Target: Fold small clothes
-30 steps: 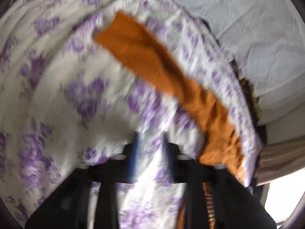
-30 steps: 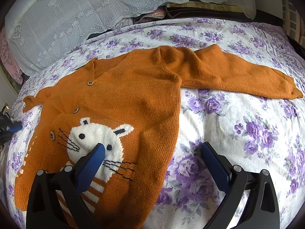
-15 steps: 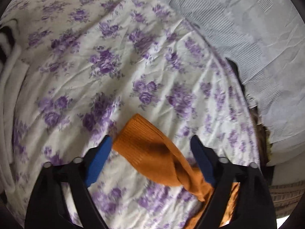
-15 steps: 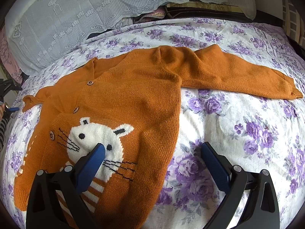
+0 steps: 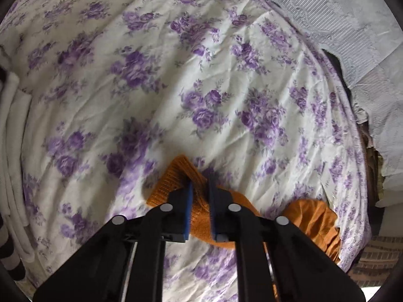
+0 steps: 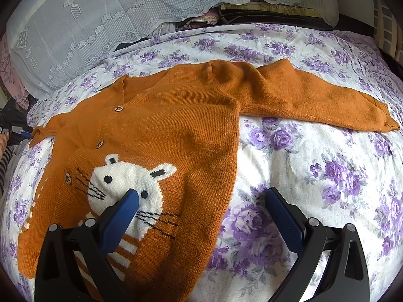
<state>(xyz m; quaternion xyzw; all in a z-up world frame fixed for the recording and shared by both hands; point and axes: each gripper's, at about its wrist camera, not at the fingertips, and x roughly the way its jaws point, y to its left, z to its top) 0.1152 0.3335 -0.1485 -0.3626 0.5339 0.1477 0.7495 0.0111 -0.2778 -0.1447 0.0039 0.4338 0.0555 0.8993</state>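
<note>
At the bottom of the left wrist view, the left gripper (image 5: 200, 196) is clamped on the ribbed cuff of an orange sleeve (image 5: 176, 178), its blue pads (image 5: 187, 209) pinching the knit against the floral bedspread (image 5: 201, 75). In the right wrist view, the right gripper (image 6: 201, 198) stands wide open and holds nothing, one finger over the white rabbit face (image 6: 126, 176) on the orange cardigan (image 6: 176, 125), the other over bare bedspread. The cardigan lies flat across the frame's centre, front up, one sleeve stretching to the right edge. Beyond it, at upper left, rests a white lace-covered pillow (image 6: 88, 25).
</note>
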